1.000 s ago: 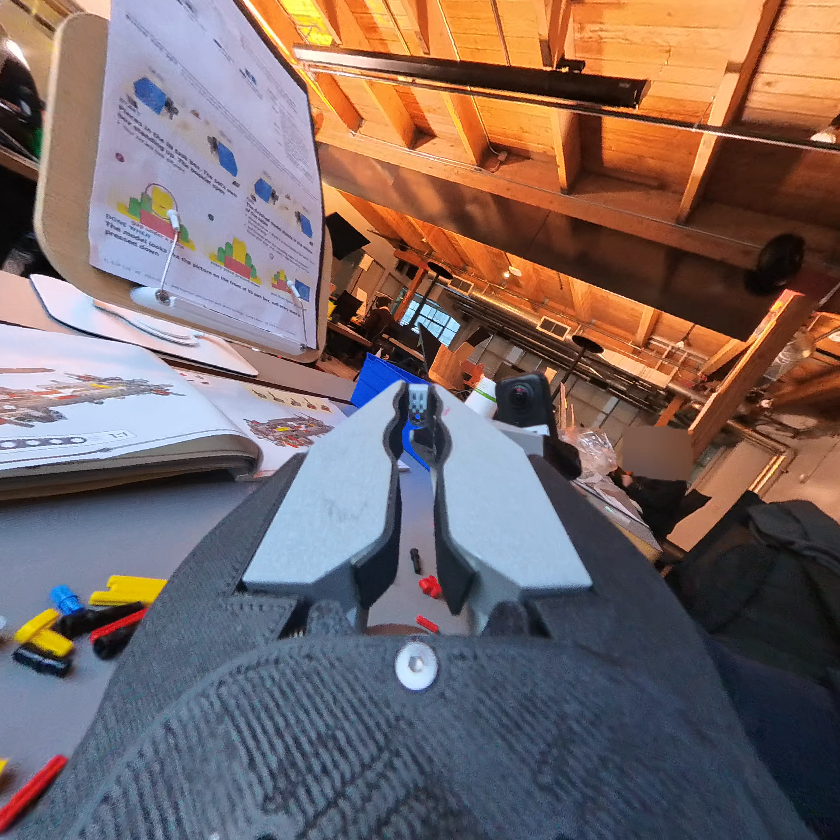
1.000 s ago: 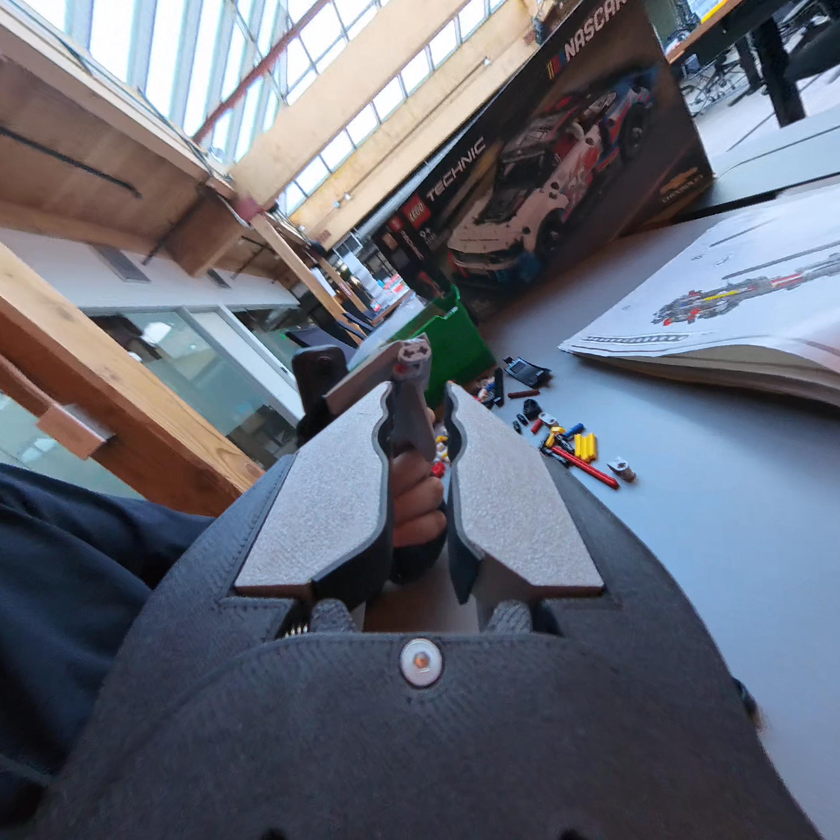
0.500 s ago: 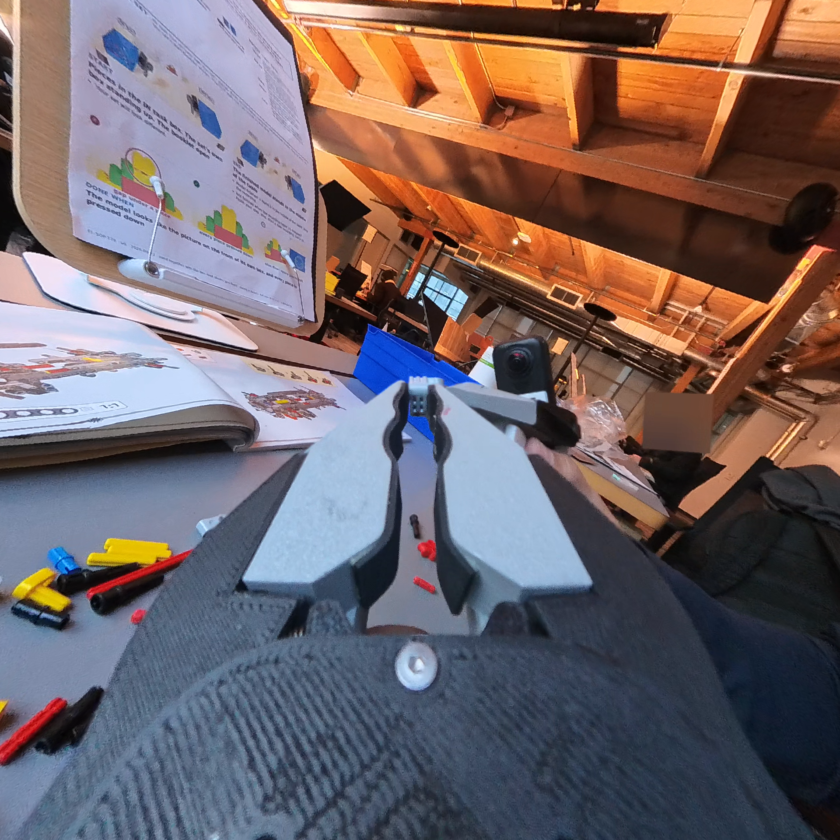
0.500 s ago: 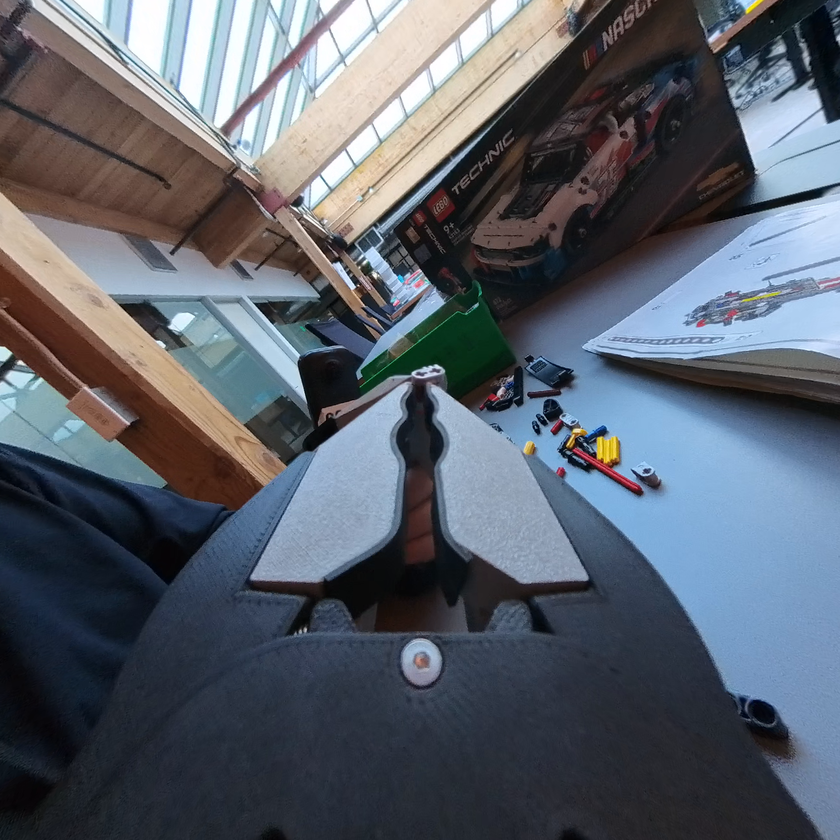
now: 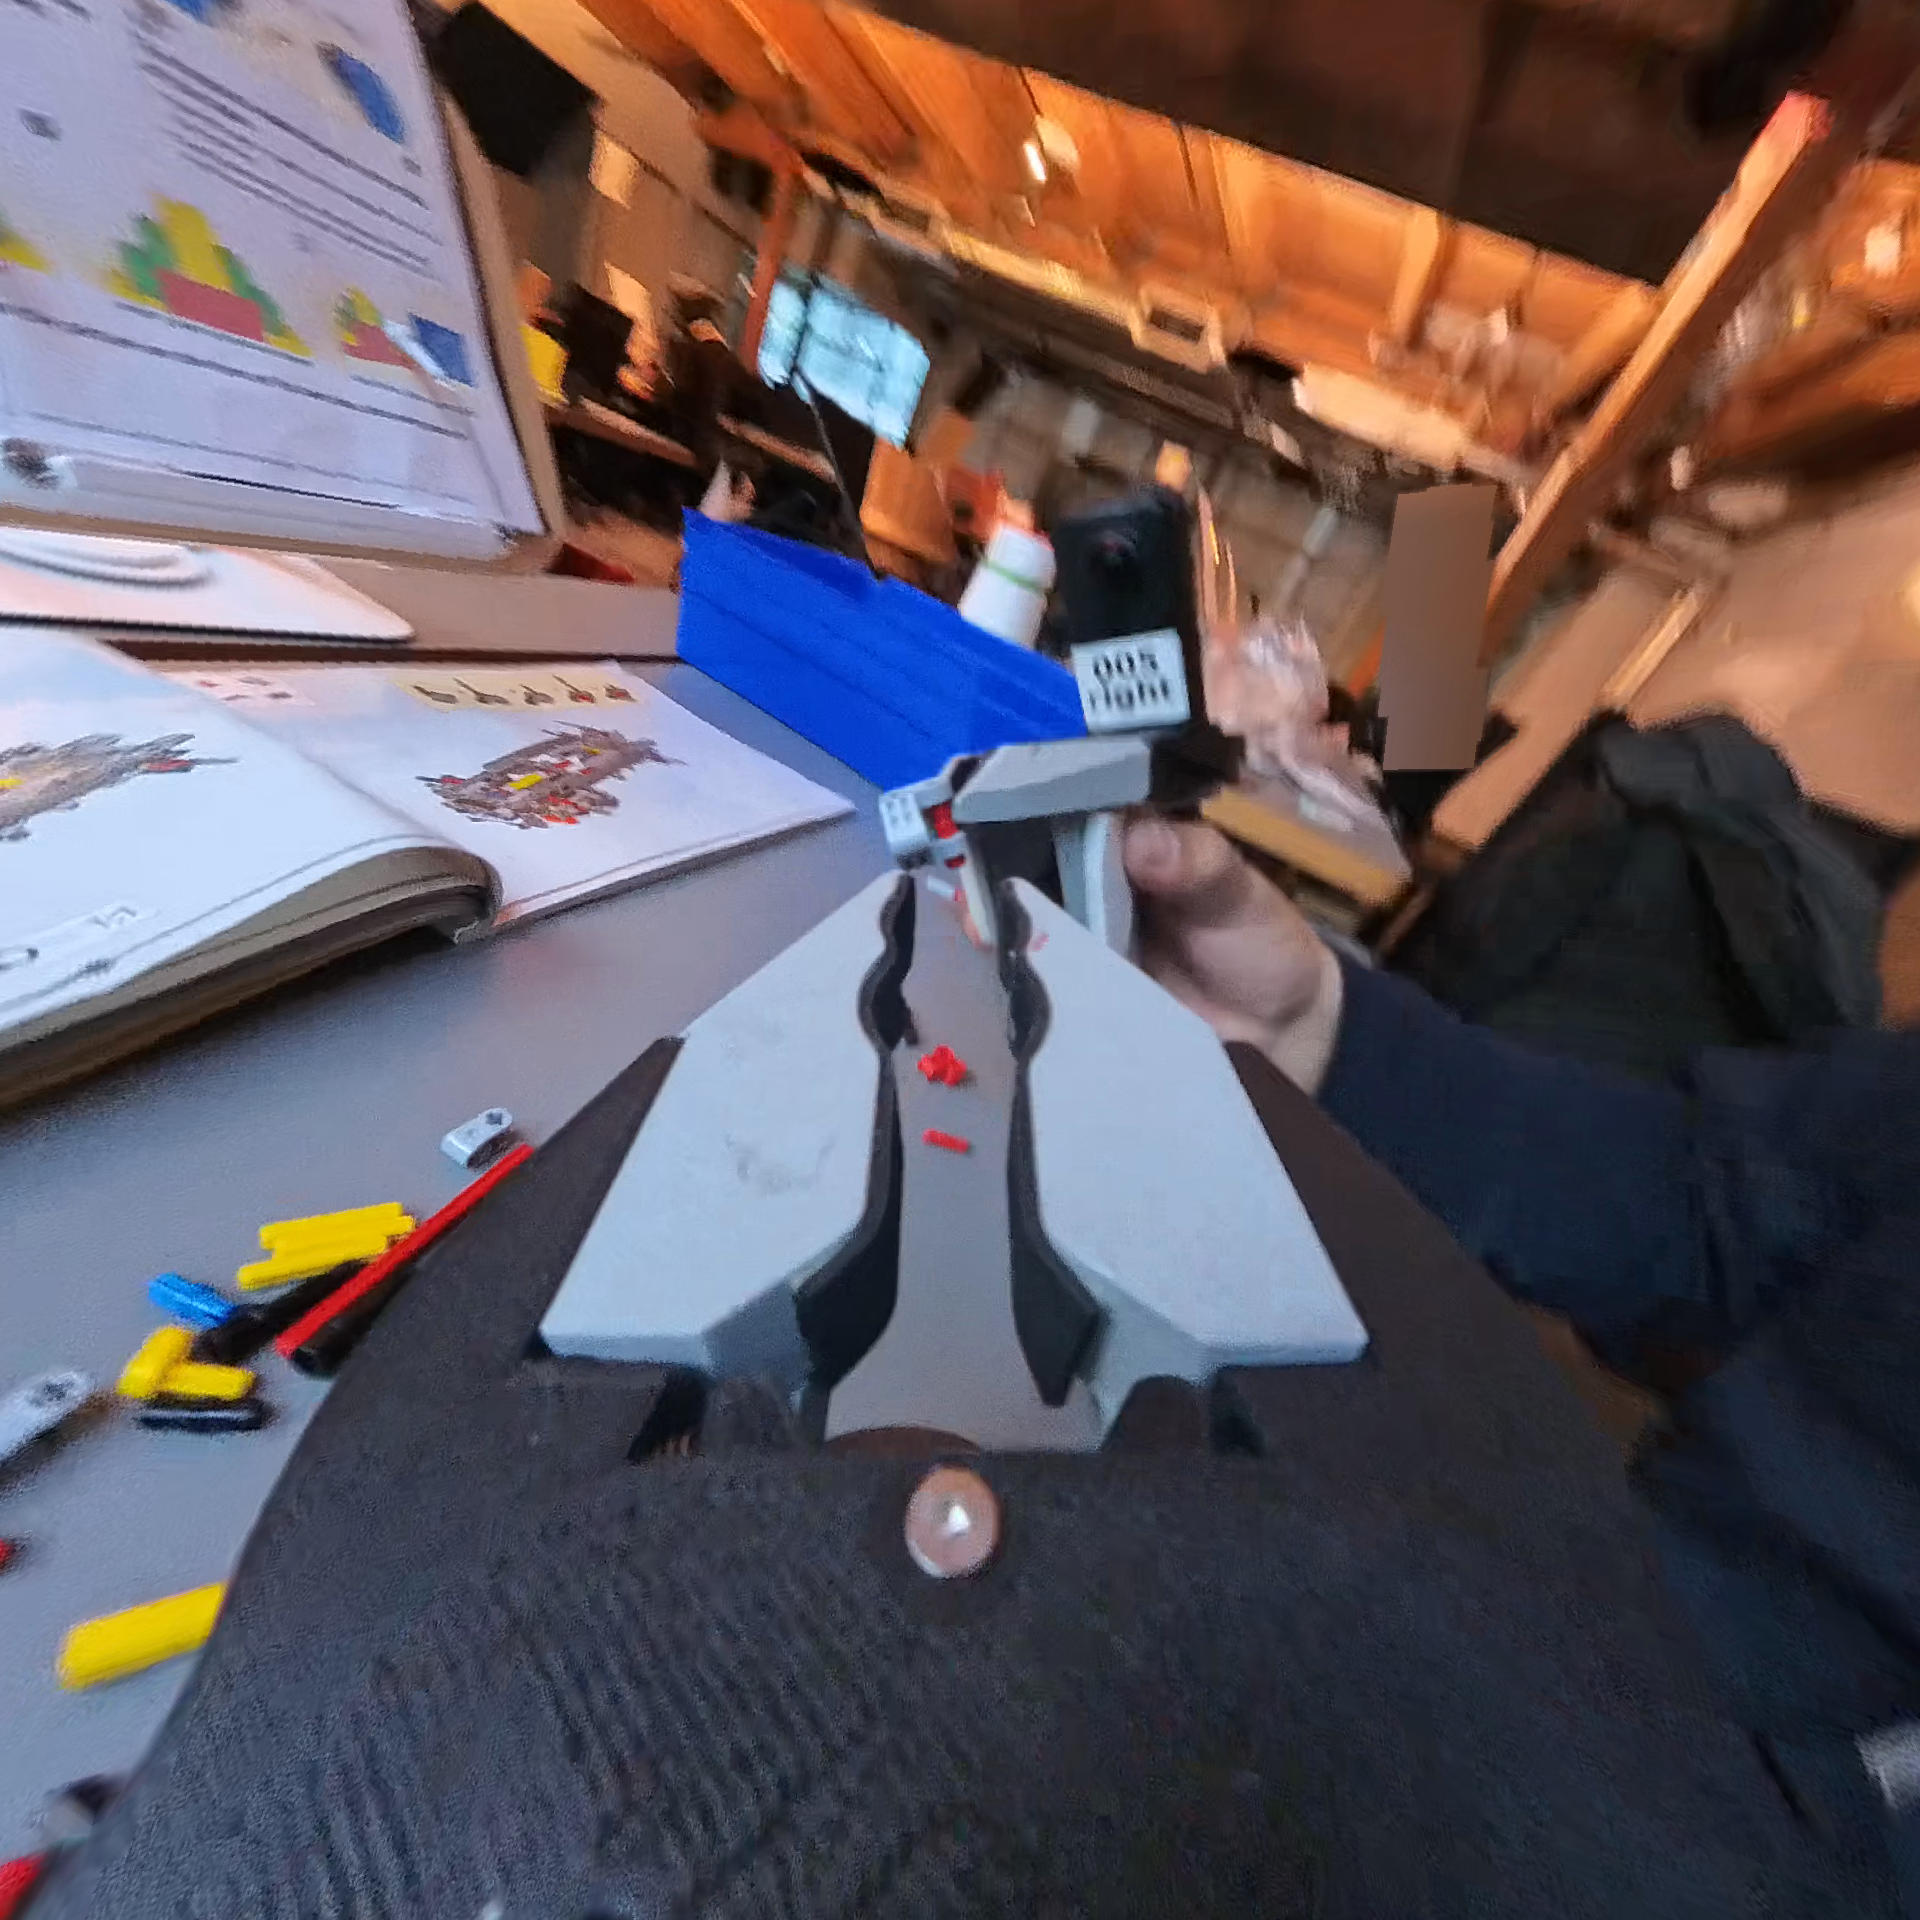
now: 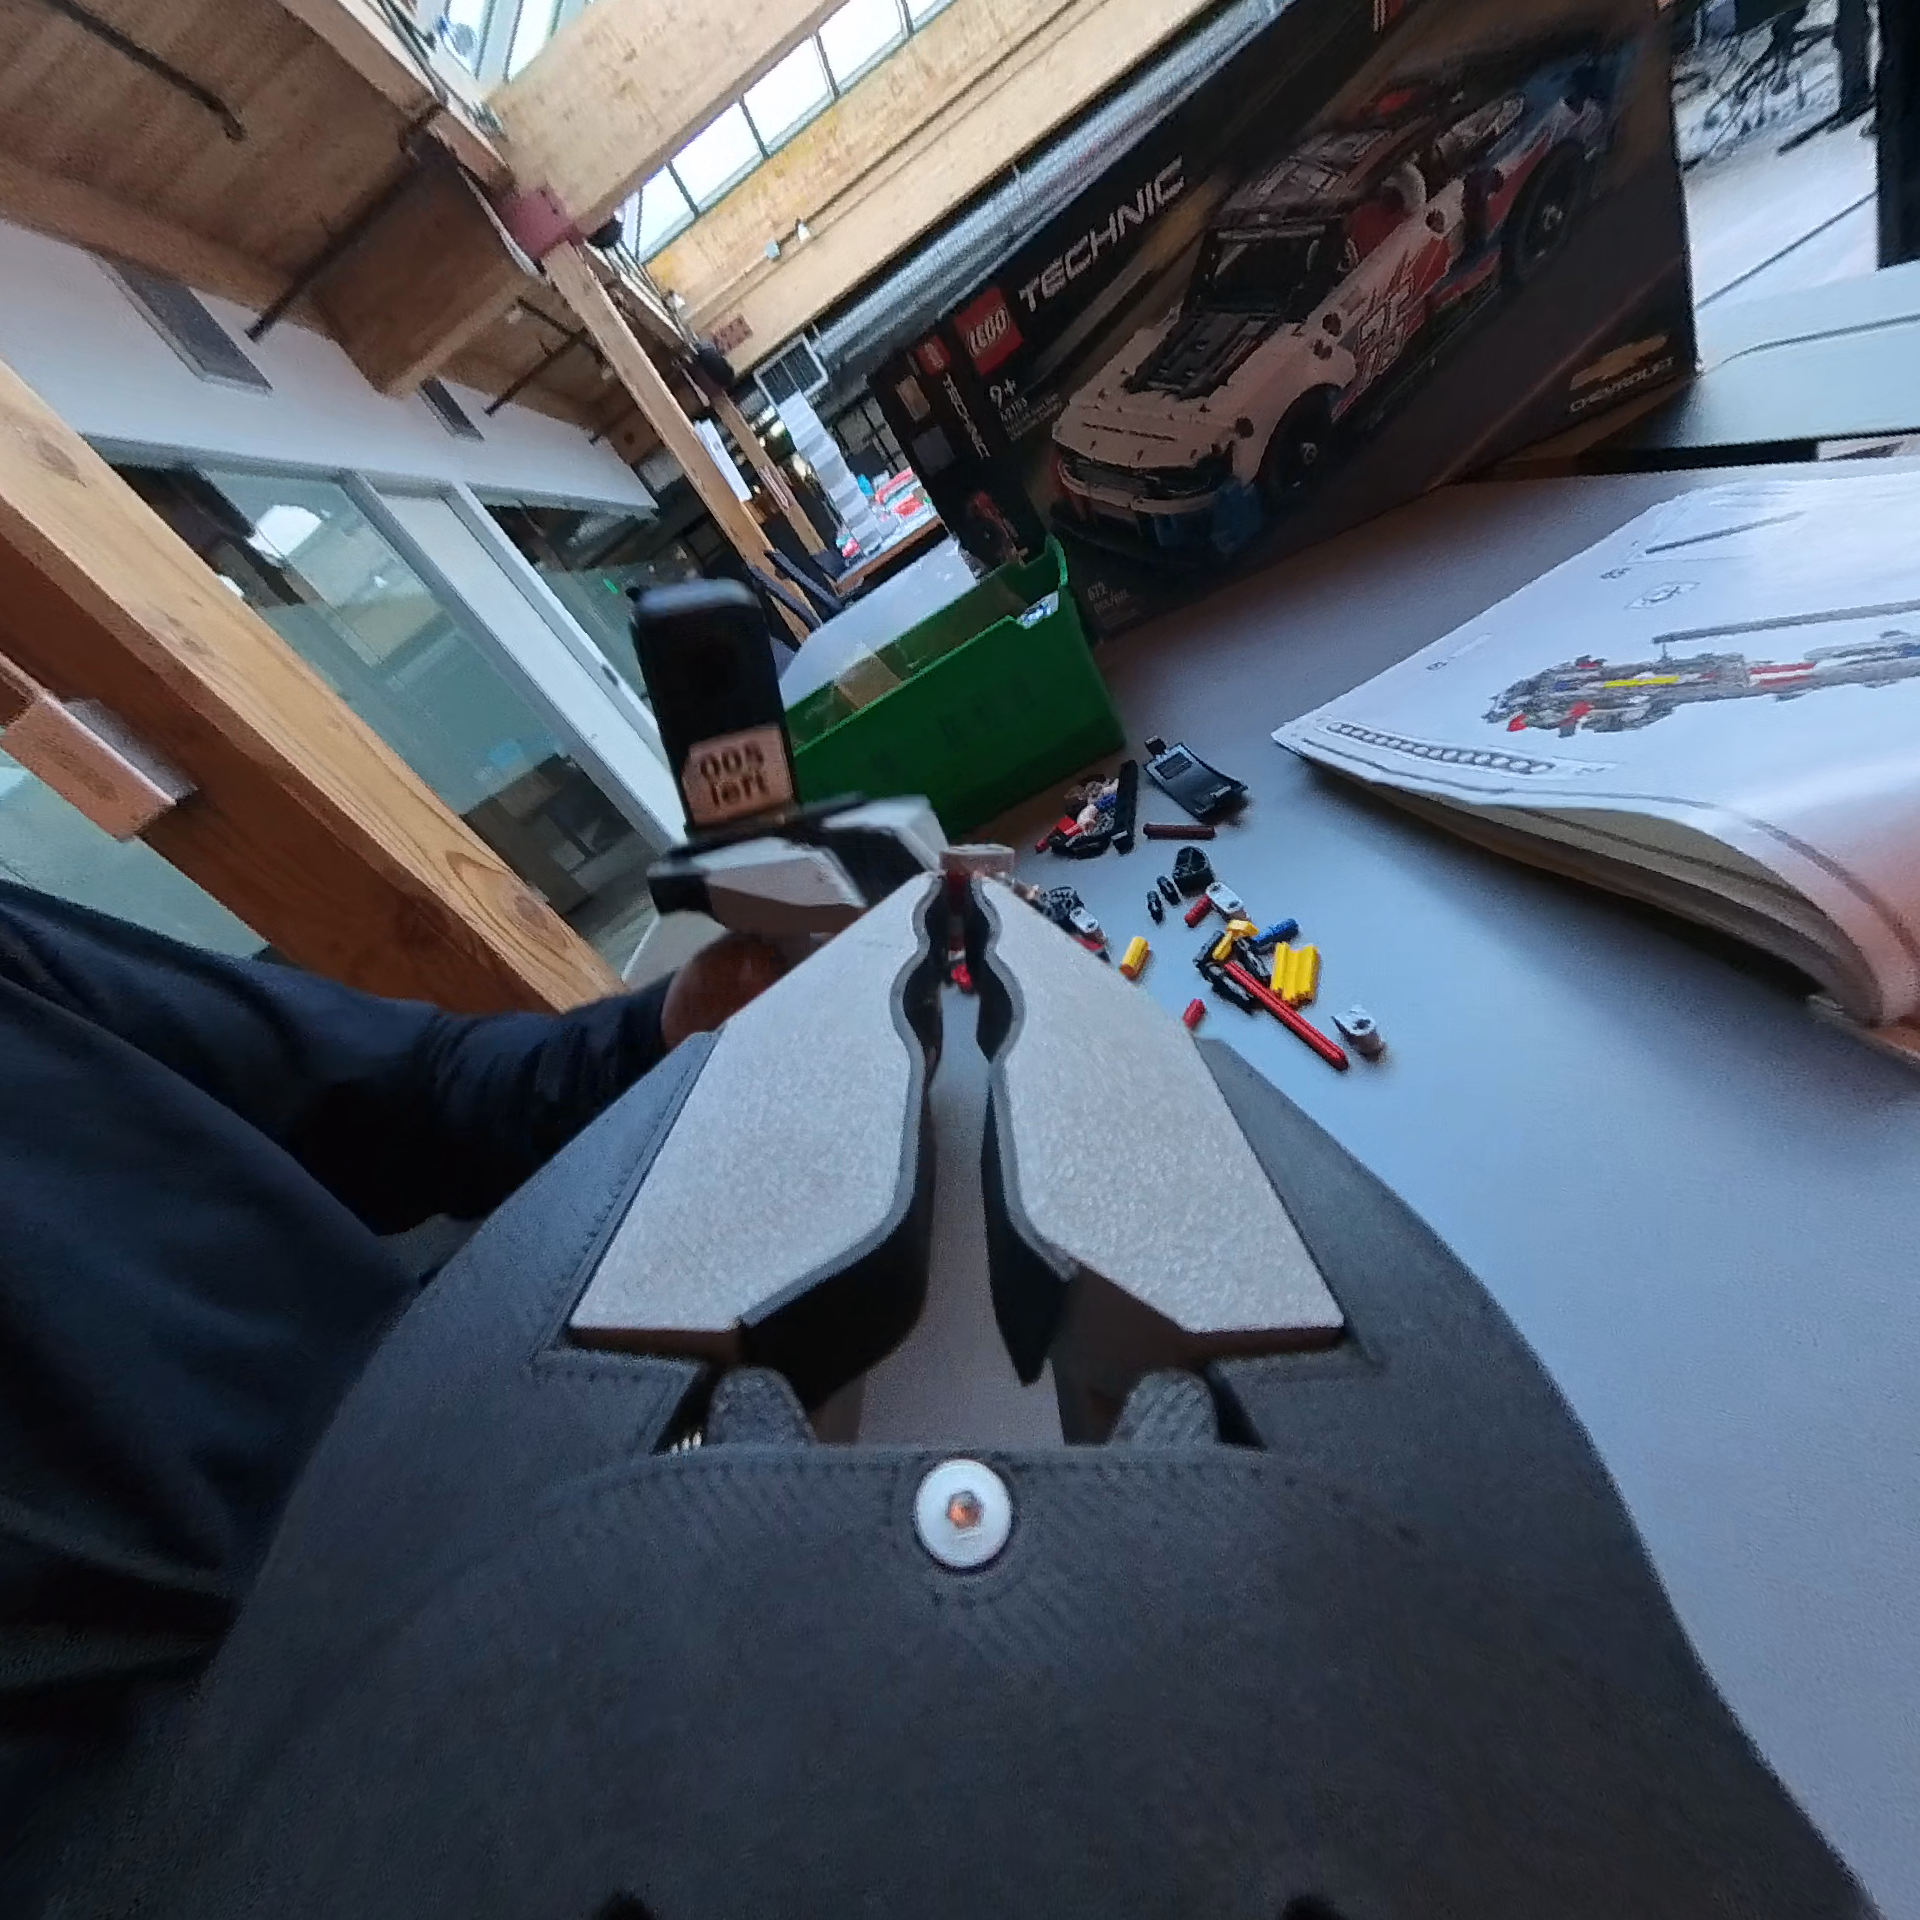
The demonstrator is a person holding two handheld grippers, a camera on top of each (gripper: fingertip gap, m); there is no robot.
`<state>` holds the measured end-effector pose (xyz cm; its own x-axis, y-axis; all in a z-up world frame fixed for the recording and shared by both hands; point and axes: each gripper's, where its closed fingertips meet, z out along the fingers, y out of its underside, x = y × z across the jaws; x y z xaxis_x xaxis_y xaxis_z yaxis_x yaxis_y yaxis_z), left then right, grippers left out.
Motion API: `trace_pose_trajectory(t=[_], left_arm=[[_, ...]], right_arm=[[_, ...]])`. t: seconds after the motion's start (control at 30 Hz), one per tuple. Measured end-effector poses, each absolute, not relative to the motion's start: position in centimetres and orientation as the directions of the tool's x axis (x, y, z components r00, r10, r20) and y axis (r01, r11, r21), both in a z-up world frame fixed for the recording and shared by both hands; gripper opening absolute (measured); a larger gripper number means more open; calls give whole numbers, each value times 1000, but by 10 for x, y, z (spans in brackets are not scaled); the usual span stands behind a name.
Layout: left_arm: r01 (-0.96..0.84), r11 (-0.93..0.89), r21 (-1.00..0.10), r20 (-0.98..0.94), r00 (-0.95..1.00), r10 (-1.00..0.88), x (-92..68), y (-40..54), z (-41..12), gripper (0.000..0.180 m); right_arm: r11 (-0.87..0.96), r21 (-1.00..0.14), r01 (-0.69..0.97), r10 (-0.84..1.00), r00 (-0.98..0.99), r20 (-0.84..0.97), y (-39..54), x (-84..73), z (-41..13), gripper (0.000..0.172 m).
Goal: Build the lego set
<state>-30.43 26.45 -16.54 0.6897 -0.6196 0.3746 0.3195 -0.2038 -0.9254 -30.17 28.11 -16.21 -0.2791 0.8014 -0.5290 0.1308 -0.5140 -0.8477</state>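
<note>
Right wrist view: grey piece [image 6: 975,858] in right claw [image 6: 961,896]

A timber-beamed open workshop-office is showing here; wooden ceiling beams [image 6: 343,260], glass partitions [image 6: 416,665] and distant desks [image 5: 623,436] are surrounding a grey table [image 6: 1558,1195].

Daylight is pouring through high windows [image 6: 727,125] between timber beams [image 6: 260,748]; a glass partition [image 6: 416,665] is running along the wall; warm lamps are glowing under the wooden ceiling [image 5: 1299,187].
</note>
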Motion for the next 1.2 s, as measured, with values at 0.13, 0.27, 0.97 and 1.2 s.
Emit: trace_pose_trajectory(t=[0.13, 0.27, 0.97, 1.2], left_arm=[[0, -261, -965, 195, 663, -723, -307, 253, -171, 27], [-304, -253, -919, 52, 542, -839, -290, 245, -189, 41], [-73, -254, -964, 221, 302, -927, -278, 240, -195, 15], [-49, -241, -969, 222, 243, -944, -276, 230, -190, 17]], right_arm=[[-497, -843, 204, 782, -315, -538, 277, -294, -168, 0], [-373, -878, 300, 811, -355, -465, 258, -293, -178, 0], [-399, -827, 396, 678, -481, -557, 236, -289, -191, 0], [-430, -806, 406, 605, -533, -591, 227, -287, -187, 0]])
